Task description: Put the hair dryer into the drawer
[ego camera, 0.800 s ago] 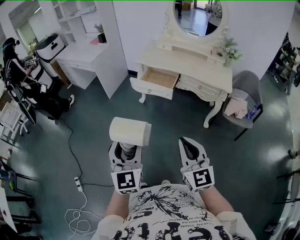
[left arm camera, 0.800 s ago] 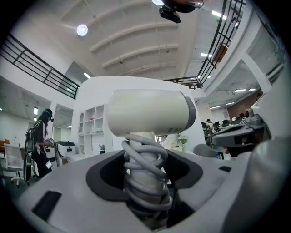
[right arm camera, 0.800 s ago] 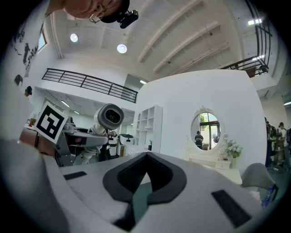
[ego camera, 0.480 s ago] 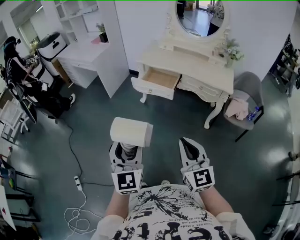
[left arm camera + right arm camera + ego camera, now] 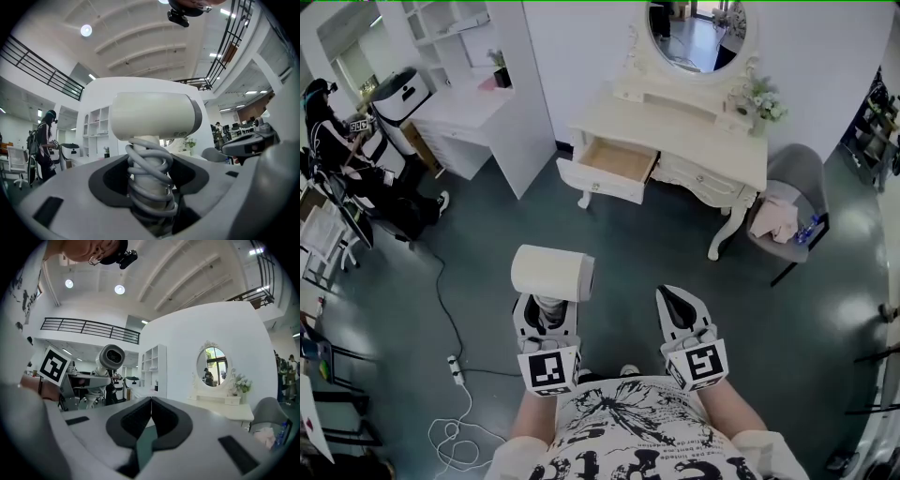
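In the head view, the left gripper [image 5: 546,307] pinches the hair dryer [image 5: 551,272] by its handle, so the dryer sits just past the jaw tips at 12 o'clock, its pale barrel lying crosswise from 9 to 3 o'clock. The open drawer [image 5: 614,161] of the dressing table [image 5: 694,131] lies at about 1 o'clock from the dryer, well apart across the dark floor, and I judge the carry has to run that way. The left gripper is the nearer one, since it holds the load. The right gripper [image 5: 680,302] rides beside it at 3 o'clock. I can read only the square markers on the two cubes. The print on the shirt is too cut off to read. In the left gripper view, the jaws stand wide, clamped on the handle wound with grey cord [image 5: 149,180], the barrel upright above them. I make out no brand on it. In the right gripper view, the jaws are pressed together on nothing, and the mirror [image 5: 213,364] shows at 2 o'clock.
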Demonstrator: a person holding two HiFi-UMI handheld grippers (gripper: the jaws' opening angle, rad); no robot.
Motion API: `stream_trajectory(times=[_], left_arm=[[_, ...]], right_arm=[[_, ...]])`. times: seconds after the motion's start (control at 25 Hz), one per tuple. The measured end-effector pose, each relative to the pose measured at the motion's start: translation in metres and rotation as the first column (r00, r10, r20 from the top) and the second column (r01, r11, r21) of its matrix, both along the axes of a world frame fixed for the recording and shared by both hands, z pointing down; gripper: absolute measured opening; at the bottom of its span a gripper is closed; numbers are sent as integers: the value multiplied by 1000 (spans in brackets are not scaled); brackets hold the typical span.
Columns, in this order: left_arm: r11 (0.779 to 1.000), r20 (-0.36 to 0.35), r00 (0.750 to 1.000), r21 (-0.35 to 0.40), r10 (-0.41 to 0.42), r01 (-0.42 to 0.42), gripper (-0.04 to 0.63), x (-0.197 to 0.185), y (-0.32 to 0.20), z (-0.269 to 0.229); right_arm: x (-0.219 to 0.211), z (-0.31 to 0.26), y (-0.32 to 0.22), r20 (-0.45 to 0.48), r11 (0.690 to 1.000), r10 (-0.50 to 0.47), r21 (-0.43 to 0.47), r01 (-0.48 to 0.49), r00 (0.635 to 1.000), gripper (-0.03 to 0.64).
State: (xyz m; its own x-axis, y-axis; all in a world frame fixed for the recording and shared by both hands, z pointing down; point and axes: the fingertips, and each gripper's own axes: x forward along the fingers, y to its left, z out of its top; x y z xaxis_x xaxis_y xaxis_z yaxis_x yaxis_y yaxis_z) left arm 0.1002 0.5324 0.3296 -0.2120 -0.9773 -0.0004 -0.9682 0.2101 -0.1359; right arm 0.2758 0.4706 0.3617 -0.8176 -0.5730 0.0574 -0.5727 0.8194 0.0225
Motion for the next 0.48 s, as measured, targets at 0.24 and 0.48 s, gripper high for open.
stream_trajectory(times=[0.24,0.48], left_arm=[[1000,4,1000,-19,-12,12,255,-1,-14,8],[999,-5,1000,-26,-18,18,255,-26,-28,16]], right_arm=[[-3,9,-24,-2,1000,-14,-19,14,1000,17],[-30,15,-40,-10,999,-25,-25,25,1000,17]])
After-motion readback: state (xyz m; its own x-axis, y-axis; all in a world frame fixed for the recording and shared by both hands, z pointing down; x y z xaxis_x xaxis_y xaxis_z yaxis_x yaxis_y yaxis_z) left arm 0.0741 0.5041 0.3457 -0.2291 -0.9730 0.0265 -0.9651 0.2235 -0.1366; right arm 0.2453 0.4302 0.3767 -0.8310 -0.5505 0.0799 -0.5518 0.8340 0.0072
